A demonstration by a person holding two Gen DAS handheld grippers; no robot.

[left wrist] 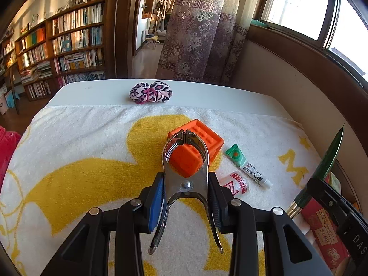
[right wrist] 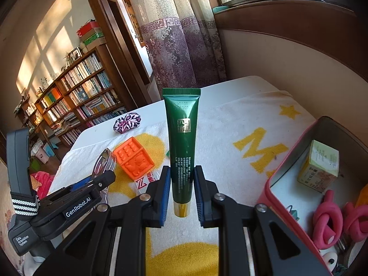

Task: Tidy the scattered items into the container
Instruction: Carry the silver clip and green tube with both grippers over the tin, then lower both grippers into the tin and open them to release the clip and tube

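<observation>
The metal clamp is shiny; the green tube glossy plastic; the towel rough terry cloth.

A tall dark-brown wooden bookcase, packed with books, lines the left wall; stacked red and green boxes sit on top. Window-shaped patches of sunlight fall on the cream plaster wall. A patterned beige and purple curtain hangs beside a brown-framed doorway. Bright, brown-framed windows sit above a curved wooden sill on the right. Dark wooden floor lower left.
</observation>
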